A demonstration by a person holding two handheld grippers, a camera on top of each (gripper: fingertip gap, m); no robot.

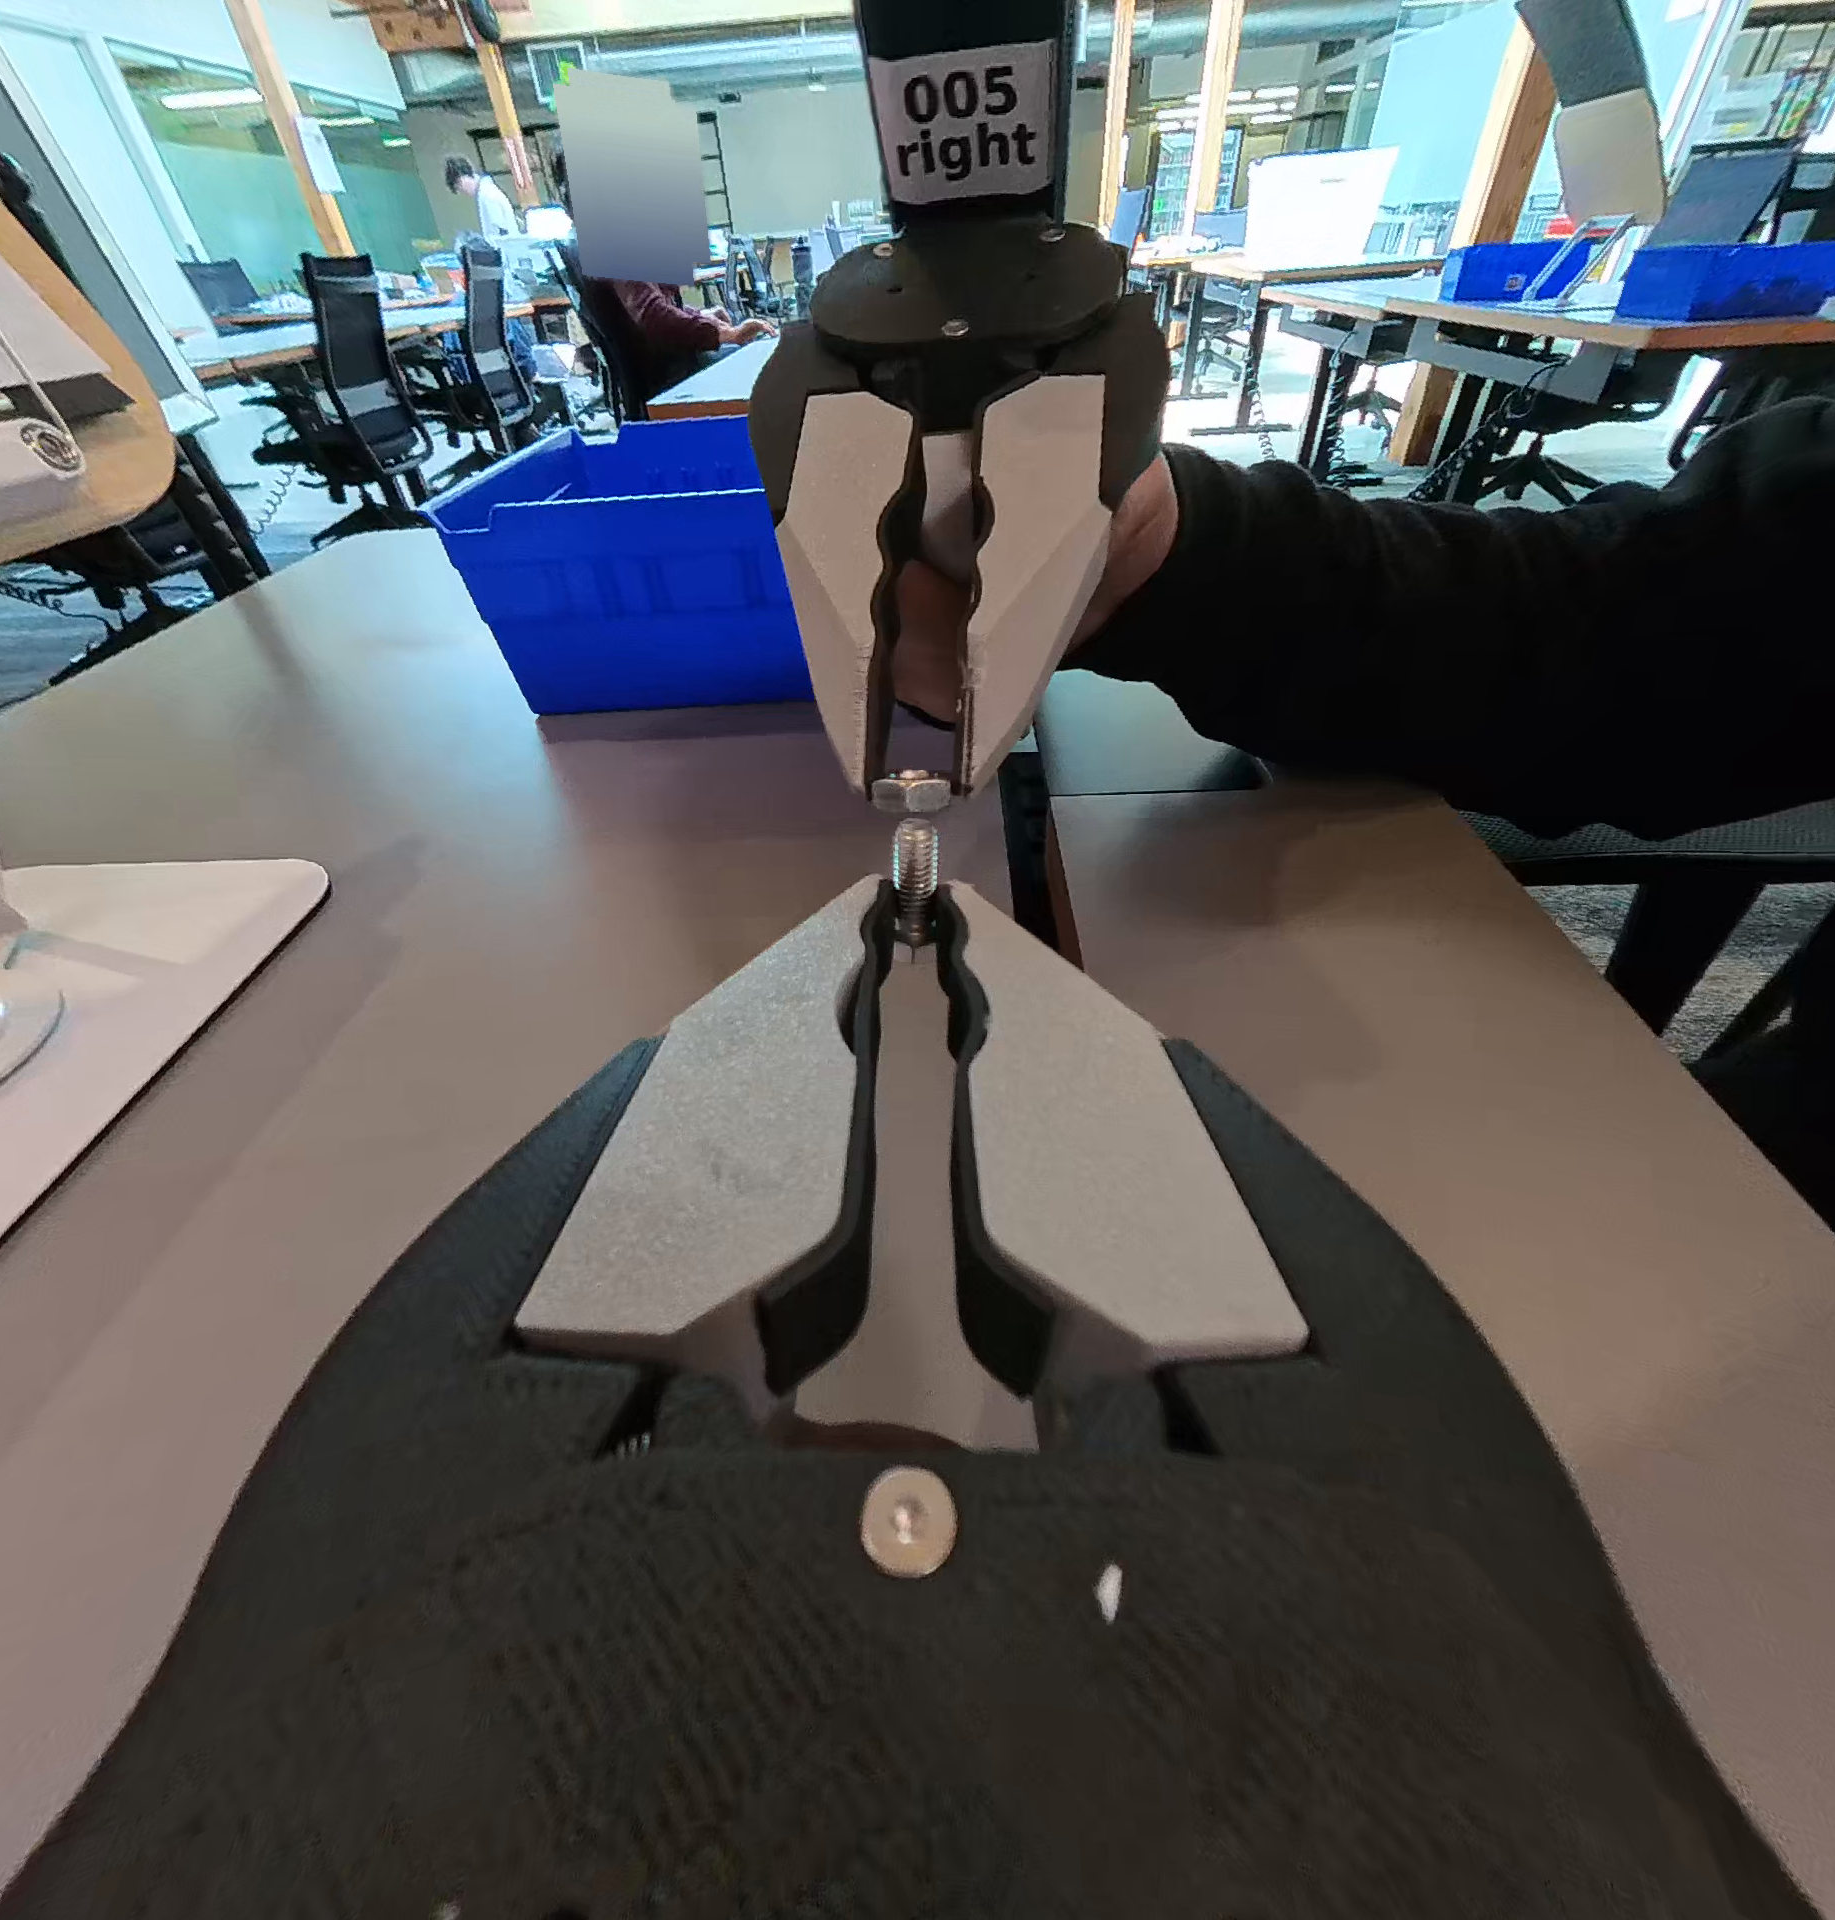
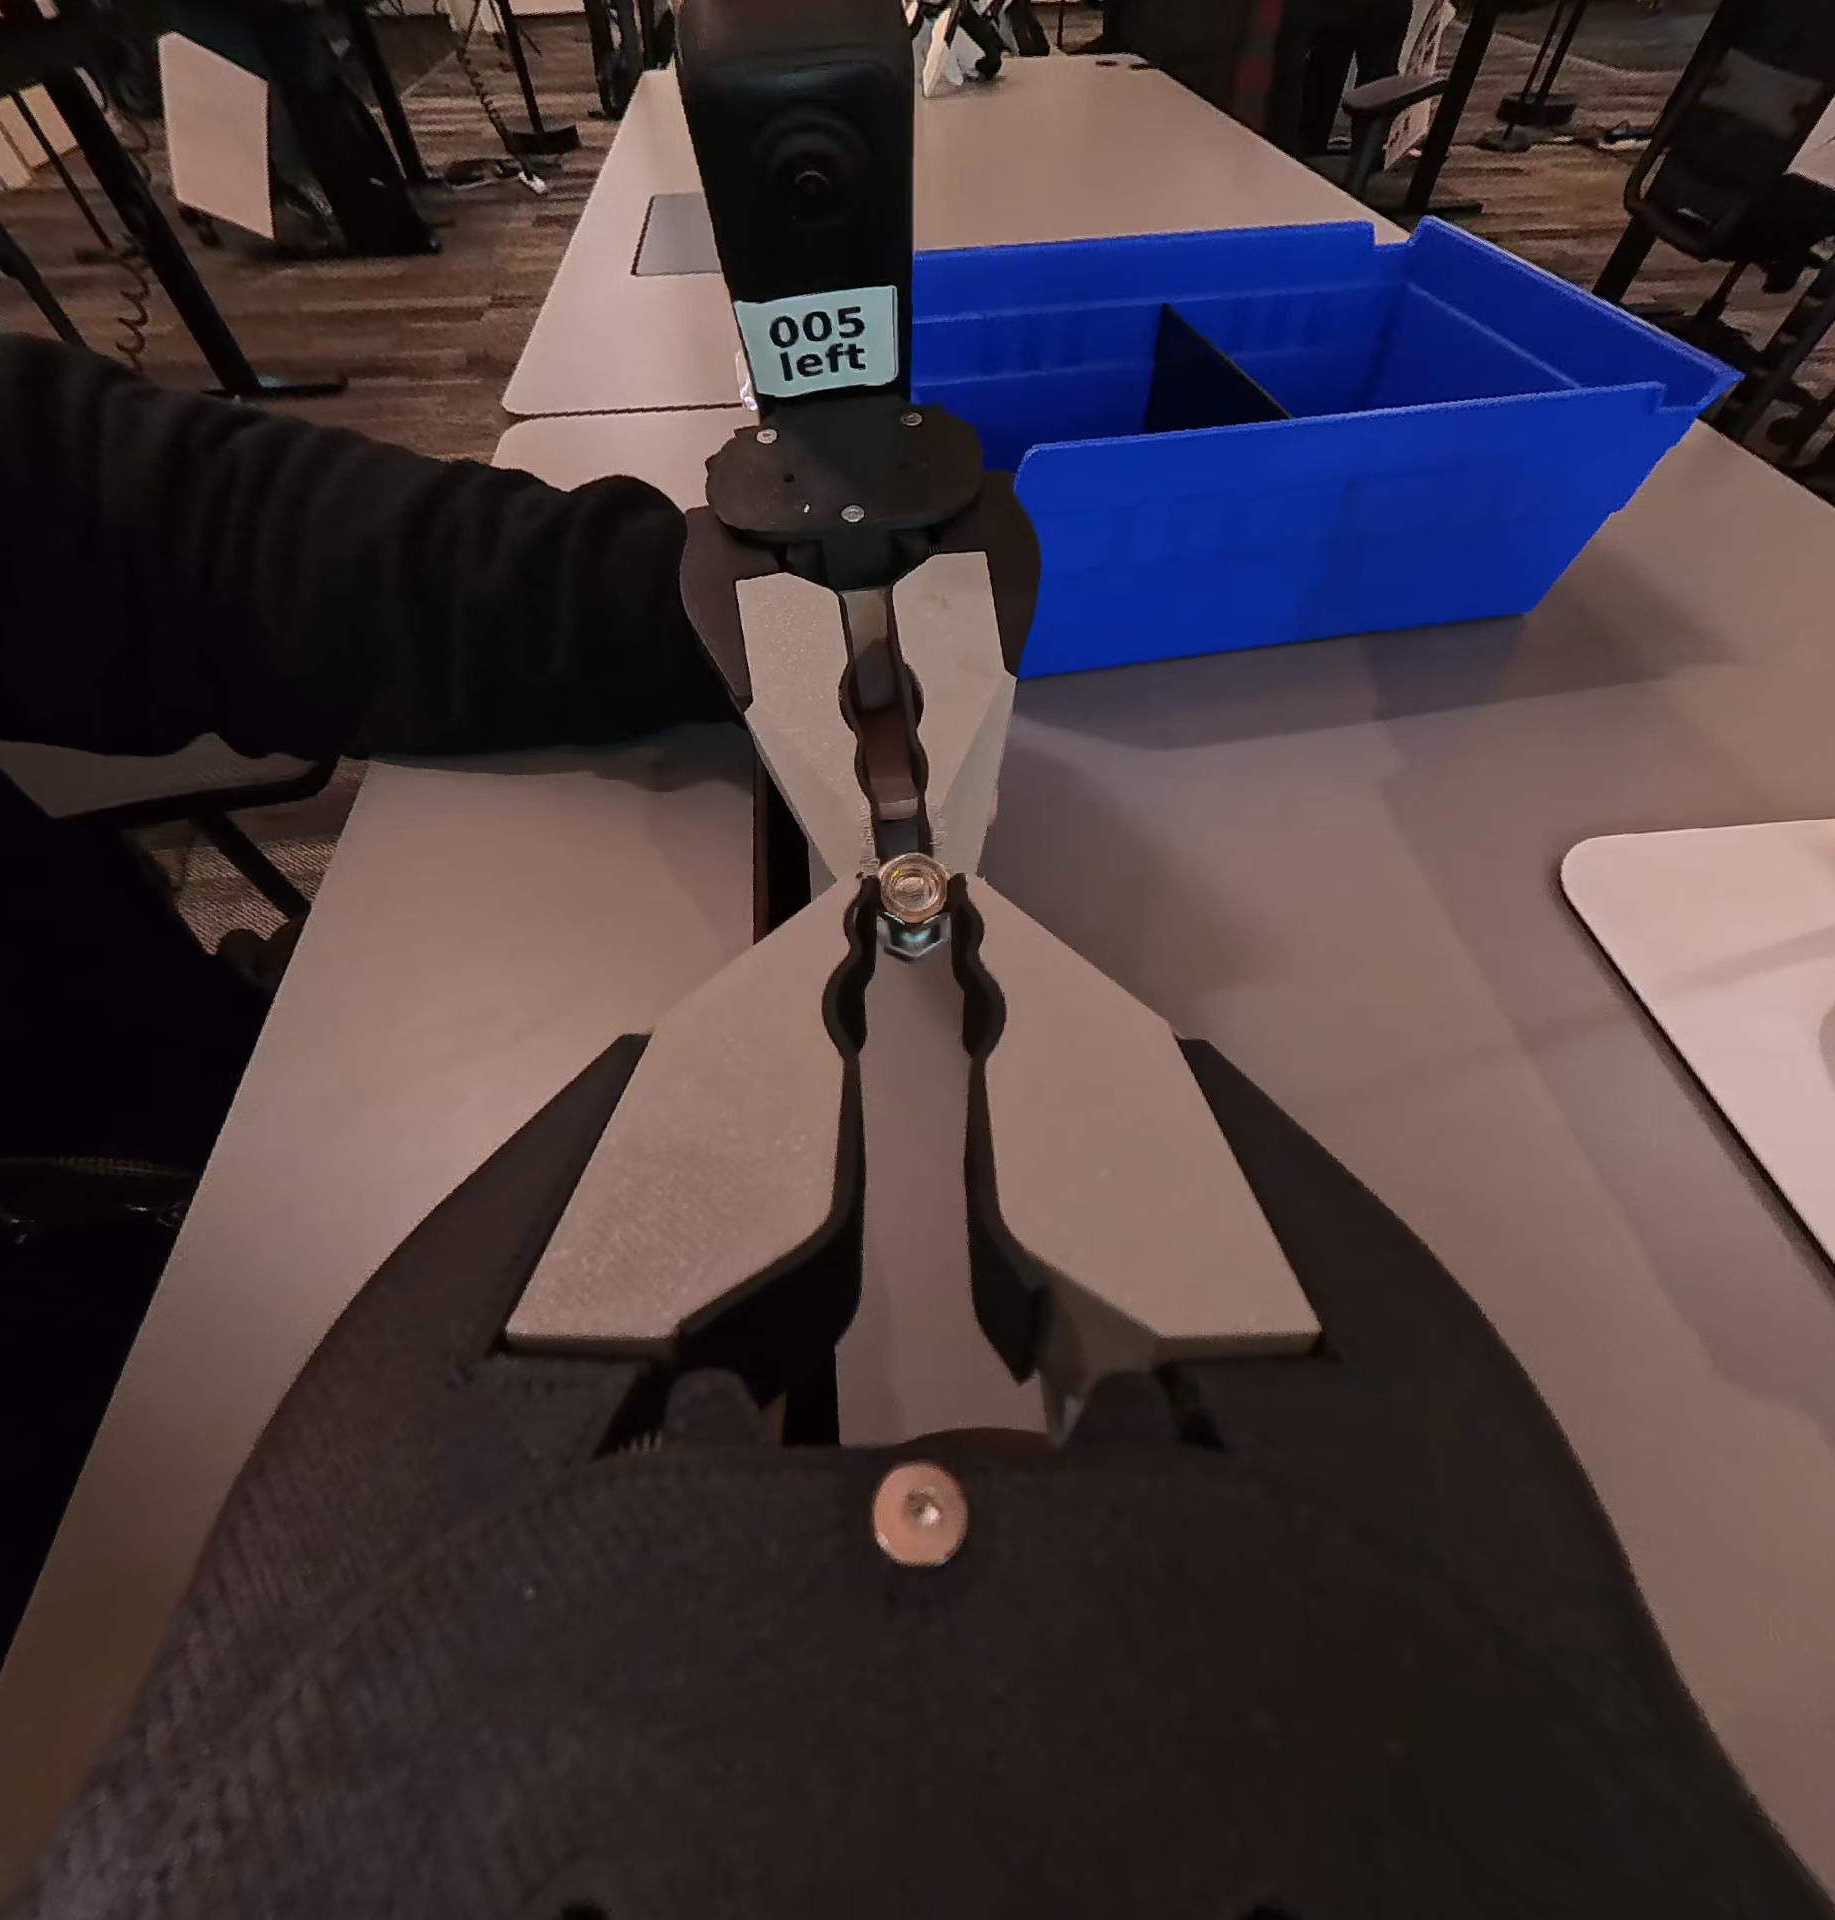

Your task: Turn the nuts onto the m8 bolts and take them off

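Note:
In the left wrist view my left gripper [image 1: 913,902] is shut on the shank of a silver bolt [image 1: 914,857], whose threaded end sticks out forward past the fingertips. The right gripper [image 1: 913,792] faces it from beyond, shut on a silver hex nut [image 1: 911,798] at its very tips. A small gap separates the nut from the bolt's end, and the two are in line. In the right wrist view my right gripper [image 2: 909,896] holds the nut [image 2: 911,891] tip to tip with the left gripper [image 2: 897,847]. The bolt is mostly hidden there.
A blue bin [image 1: 622,582] with a black divider [image 2: 1214,374] stands on the grey table [image 1: 373,790] just beyond the grippers. A white stand base [image 1: 113,987] lies at one side, also in the right wrist view [image 2: 1723,935]. A dark seam [image 1: 1027,831] splits two tabletops. Black sleeves hold both grippers. Less than 4 cm separates the two grippers' tips.

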